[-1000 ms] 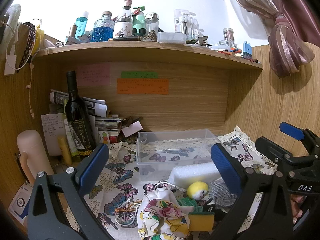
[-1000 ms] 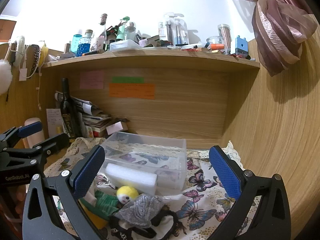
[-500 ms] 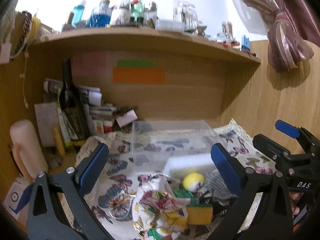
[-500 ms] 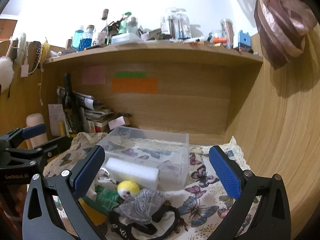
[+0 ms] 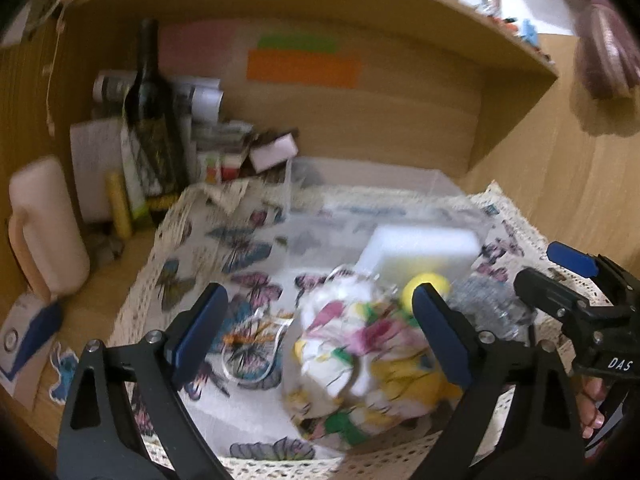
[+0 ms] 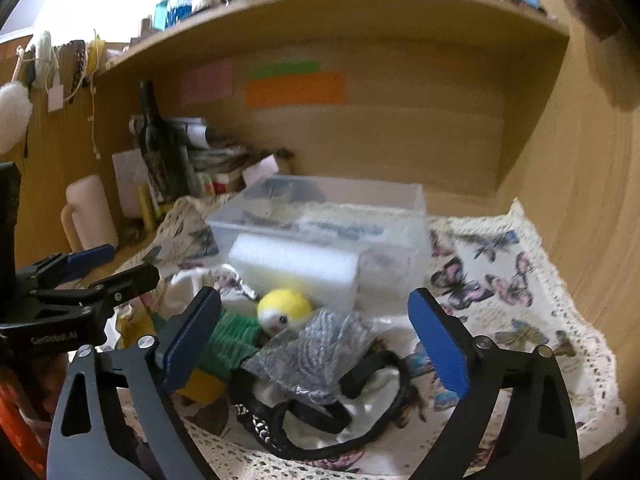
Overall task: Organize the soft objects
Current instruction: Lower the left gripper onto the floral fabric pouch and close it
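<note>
A pile of soft things lies on the butterfly cloth (image 6: pixel 500 280) in front of a clear plastic bin (image 6: pixel 332 216). A floral fabric pouch (image 5: pixel 360 360) sits between my left gripper's open jaws (image 5: pixel 320 336). A white foam block (image 6: pixel 296 264), a yellow-headed doll in green (image 6: pixel 280 312), a grey knitted piece (image 6: pixel 320 352) and a black strap (image 6: pixel 360 412) lie under my open right gripper (image 6: pixel 316 344). A yellow sponge (image 6: pixel 200 388) shows by its left finger. Neither gripper holds anything.
A dark wine bottle (image 5: pixel 150 120), papers and boxes stand at the back left. A pink mug-like container (image 5: pixel 44 228) is at the left. Wooden walls close in the back and right. A cluttered shelf (image 6: pixel 320 4) runs overhead.
Both grippers have moved down and forward over the pile; the views are blurred with motion. The pouch now lies between the left jaws. Nothing has been taken hold of.
</note>
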`<state>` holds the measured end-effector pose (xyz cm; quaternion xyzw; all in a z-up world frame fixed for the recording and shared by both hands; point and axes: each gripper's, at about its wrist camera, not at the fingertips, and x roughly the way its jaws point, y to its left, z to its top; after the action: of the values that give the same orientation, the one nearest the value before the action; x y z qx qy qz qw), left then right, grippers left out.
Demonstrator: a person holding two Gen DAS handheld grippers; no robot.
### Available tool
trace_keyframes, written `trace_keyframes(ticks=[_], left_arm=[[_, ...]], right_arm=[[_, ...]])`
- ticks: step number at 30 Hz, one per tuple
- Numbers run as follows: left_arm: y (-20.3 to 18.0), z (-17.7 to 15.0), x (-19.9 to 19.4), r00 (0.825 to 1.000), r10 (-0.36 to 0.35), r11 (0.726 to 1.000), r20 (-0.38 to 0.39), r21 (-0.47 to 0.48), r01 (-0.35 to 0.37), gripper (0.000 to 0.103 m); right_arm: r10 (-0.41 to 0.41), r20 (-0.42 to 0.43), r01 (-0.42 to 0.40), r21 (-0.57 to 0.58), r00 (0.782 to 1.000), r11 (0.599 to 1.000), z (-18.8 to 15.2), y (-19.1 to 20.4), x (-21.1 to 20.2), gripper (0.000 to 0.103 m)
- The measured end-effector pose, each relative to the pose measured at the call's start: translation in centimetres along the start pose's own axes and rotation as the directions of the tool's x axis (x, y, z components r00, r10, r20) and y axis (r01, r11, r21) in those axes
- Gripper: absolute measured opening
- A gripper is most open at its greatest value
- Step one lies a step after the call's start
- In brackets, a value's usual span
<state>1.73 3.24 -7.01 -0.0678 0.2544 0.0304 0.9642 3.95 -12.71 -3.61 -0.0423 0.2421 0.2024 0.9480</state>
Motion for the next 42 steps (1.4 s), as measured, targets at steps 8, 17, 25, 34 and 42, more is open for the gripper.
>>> trace_keyframes(ticks=[8,17,25,34,42], left_arm=[[0.8,-1.4,2.2,0.994,-0.067,0.996,-0.087,-0.056,0.063,0.065],[0.8,-1.3,2.6,0.989,-0.116,0.992,-0.09,-0.064,0.11,0.022],[2.0,0.2,0.7,0.995,-0.101,0.994,-0.009,-0.028,0.101,0.018],[4.3,1.2,1.8,0.995,-0.102,0.994,0.001,-0.047,0.102,0.018],[4.5,1.2,2.1,0.994,-0.113,0.993,0.004,-0.04,0.113,0.018]], right_arm=[[0.055,-0.067,-0.053,0.018,0.996,0.998,-0.1,-0.1,2.3,0.077],[0.036,-0.105,-0.034,0.019,0.994,0.999,1.2,0.1,4.5,0.084],[0.023,-0.156,-0.013,0.065,0.987,0.998,2.0,1.3,7.3,0.103],[-0.14,-0.19,0.136,-0.031,0.972,0.99,2.4,3.1,9.4,0.103],[-0.123,-0.184,0.123,-0.009,0.975,0.992,2.6,2.2,8.4,0.103]])
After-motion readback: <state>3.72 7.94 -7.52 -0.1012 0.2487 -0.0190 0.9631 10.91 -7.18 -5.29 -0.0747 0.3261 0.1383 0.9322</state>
